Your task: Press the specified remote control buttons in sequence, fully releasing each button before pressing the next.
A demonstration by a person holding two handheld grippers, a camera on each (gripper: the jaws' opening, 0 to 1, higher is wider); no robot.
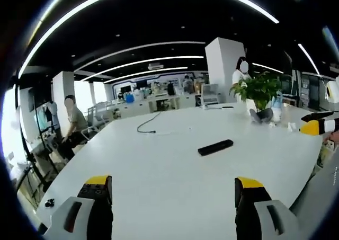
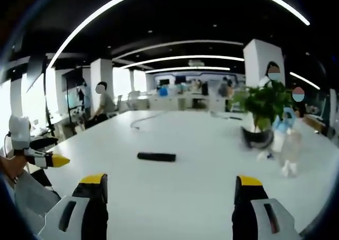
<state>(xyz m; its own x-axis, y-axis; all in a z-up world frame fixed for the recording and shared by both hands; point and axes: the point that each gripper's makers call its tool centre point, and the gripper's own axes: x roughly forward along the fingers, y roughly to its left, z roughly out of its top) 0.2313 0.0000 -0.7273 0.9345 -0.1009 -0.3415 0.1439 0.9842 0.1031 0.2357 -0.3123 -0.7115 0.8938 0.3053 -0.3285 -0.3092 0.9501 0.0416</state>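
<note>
A black remote control [image 1: 215,147] lies flat on the white table [image 1: 159,171], beyond and between my left gripper's jaws. My left gripper [image 1: 174,189] is open, jaws wide apart, well short of the remote. In the right gripper view the remote [image 2: 156,157] lies ahead, slightly left of centre. My right gripper [image 2: 170,189] is open too, nothing between its jaws. The right gripper's yellow tip [image 1: 312,126] enters the left gripper view at the right edge. The left gripper's yellow tip [image 2: 53,160] shows at the left edge of the right gripper view.
A potted green plant [image 2: 262,115] and a clear bottle [image 2: 288,150] stand on the table's right side. A black cable [image 1: 151,122] lies at the far end. A person sits at the left [image 1: 74,123]; another stands by the white pillar [image 1: 241,73].
</note>
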